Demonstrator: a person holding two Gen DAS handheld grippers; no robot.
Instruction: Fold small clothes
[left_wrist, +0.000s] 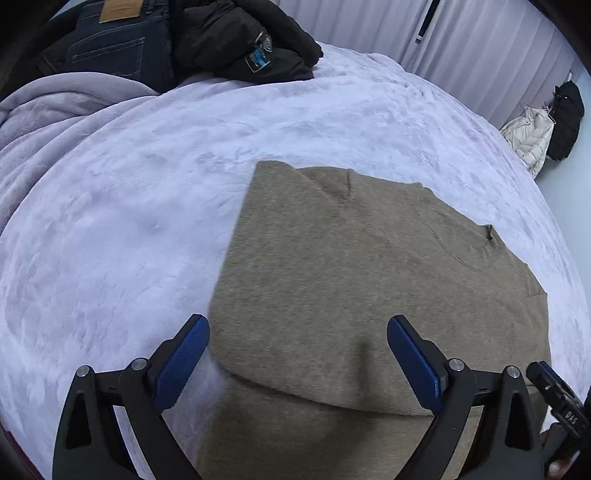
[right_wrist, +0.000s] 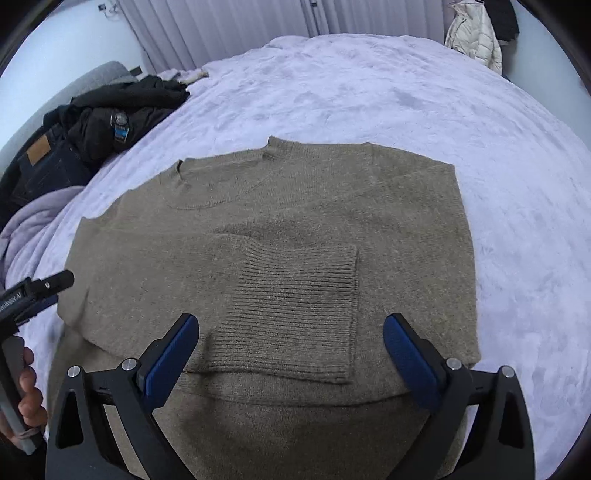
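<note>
One sweater (right_wrist: 280, 236) lies flat, neckline pointing away.

- A taupe knit sweater (right_wrist: 280, 206) lies flat on the pale lilac bed cover (right_wrist: 406, 92), round neckline toward the far side.
- Both side parts are folded in over the body, so the outline is roughly rectangular.
- One sleeve lies across the middle, its ribbed cuff (right_wrist: 295, 310) flat on top, near the lower fold.
- In the left wrist view the sweater (left_wrist: 332, 280) shows a smooth folded left edge.
</note>
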